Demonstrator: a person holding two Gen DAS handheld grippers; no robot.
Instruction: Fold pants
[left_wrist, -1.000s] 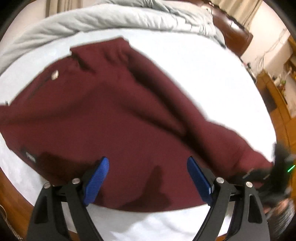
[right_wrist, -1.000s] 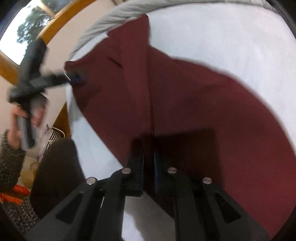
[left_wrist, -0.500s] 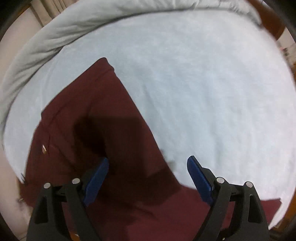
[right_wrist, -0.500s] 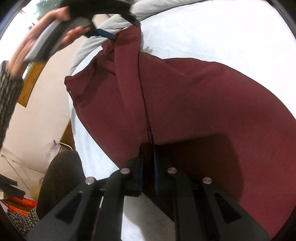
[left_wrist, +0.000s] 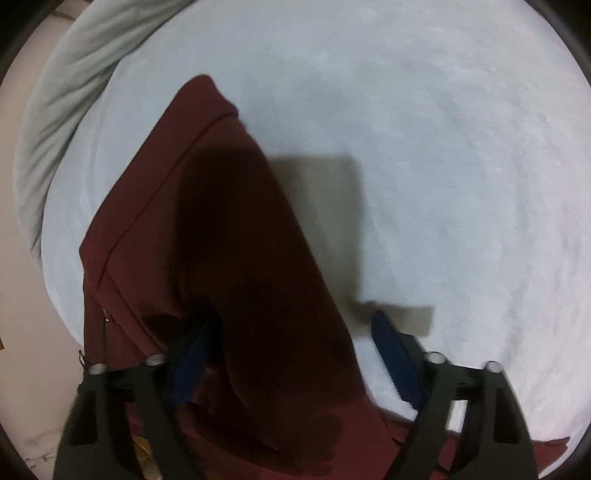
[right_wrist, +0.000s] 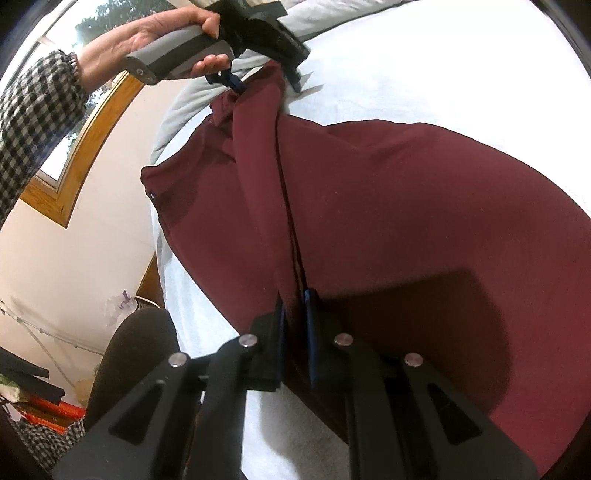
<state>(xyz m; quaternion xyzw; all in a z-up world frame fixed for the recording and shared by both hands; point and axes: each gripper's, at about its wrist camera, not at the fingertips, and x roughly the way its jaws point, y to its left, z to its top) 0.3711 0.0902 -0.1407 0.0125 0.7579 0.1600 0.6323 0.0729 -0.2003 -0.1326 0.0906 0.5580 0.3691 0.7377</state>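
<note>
Lengthwise, pants (right_wrist: 388, 192) between hand-held grippers

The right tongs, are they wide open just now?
No, the right tongs are shut, pinching a fold of the dark red pants between them.

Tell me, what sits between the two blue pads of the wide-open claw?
In the left wrist view, a raised fold of the maroon pants fills most of the gap in the left claw, with bare white bedsheet toward the right pad.
</note>
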